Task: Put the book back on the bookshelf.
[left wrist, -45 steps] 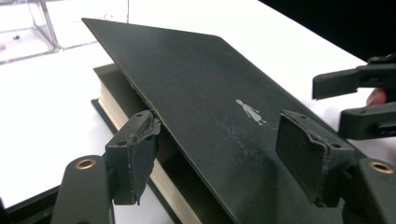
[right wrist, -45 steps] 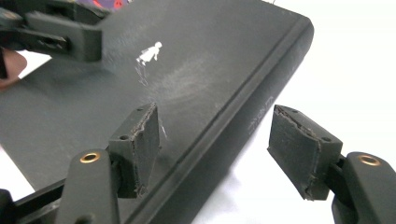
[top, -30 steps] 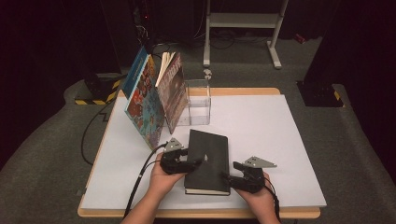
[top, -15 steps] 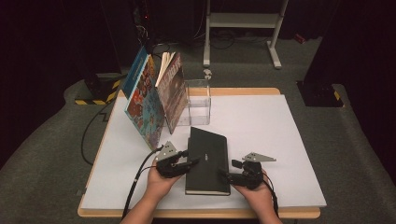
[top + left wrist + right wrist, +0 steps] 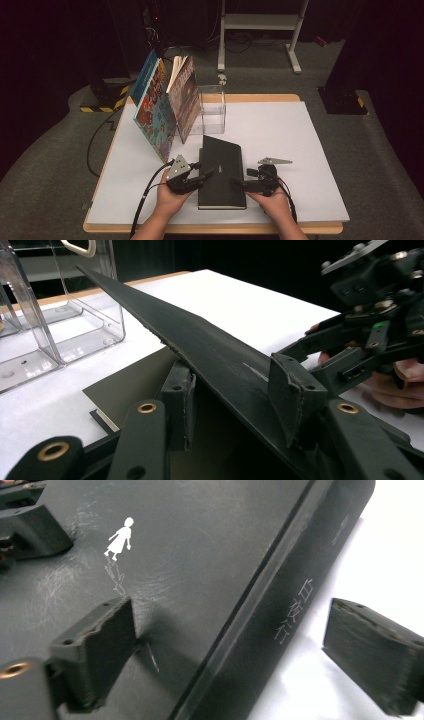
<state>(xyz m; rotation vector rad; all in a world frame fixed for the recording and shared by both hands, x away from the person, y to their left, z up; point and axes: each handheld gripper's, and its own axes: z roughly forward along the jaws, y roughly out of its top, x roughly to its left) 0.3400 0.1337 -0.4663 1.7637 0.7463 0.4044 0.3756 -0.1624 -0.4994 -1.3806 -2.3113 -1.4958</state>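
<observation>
1. Left gripper [image 5: 194, 176]: held in the person's left hand at the black book's left long edge. In the left gripper view its jaws are clenched on the front cover [image 5: 200, 347], one pad under it and one on top, and the cover is raised at a slant off the pages. A second ago the jaws stood wider; they closed onto the cover and have held since.
2. Right gripper [image 5: 239, 183]: in the right hand at the book's spine side. Its jaws have just been opening and now stand released, one pad [image 5: 97, 647] above the cover, the other [image 5: 375, 652] out over the white table; the spine [image 5: 292, 605] lies between them, unpressed. Over the last second this gripper has edged inward toward the book.
3. Black book [image 5: 222, 170]: flat on the table's near middle, between the two hands, spine to the person's right, white lettering on the spine and a small white figure [image 5: 120, 537] on the cover.
4. Reading of the change: the left has taken hold of the cover to open it; the right looks placed to steady the spine. Opening appears only begun.
5. Clear plastic holder [image 5: 211, 110]: just beyond the book, empty.
6. Leaning picture books [image 5: 162, 107]: left of the holder, propped together.
7. White table surface [image 5: 300, 150]: bare to the right.
</observation>
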